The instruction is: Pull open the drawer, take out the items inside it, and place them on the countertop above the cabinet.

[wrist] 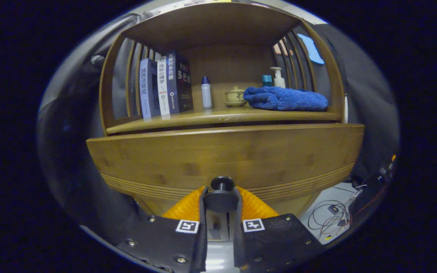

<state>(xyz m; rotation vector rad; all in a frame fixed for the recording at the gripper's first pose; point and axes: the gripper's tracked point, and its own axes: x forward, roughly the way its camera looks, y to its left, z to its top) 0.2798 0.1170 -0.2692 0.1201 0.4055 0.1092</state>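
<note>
The wooden drawer front (pixel 226 155) of the cabinet spans the space just ahead of my fingers, with grooved lines along its lower part. Its black round knob (pixel 222 200) sits between my two orange fingers (pixel 185 208), and both press on its sides. My gripper (pixel 221 194) is shut on the knob. A thin dark gap runs between the drawer's top edge and the countertop (pixel 218 115) above it. The drawer's inside is hidden.
On the countertop stand several books (pixel 165 87) at the left, a white bottle with a blue cap (pixel 206 93), a lidded cup on a saucer (pixel 235 96), a folded blue towel (pixel 286 99) and a pump bottle (pixel 278 77). Cables (pixel 336 214) lie on the floor at the lower right.
</note>
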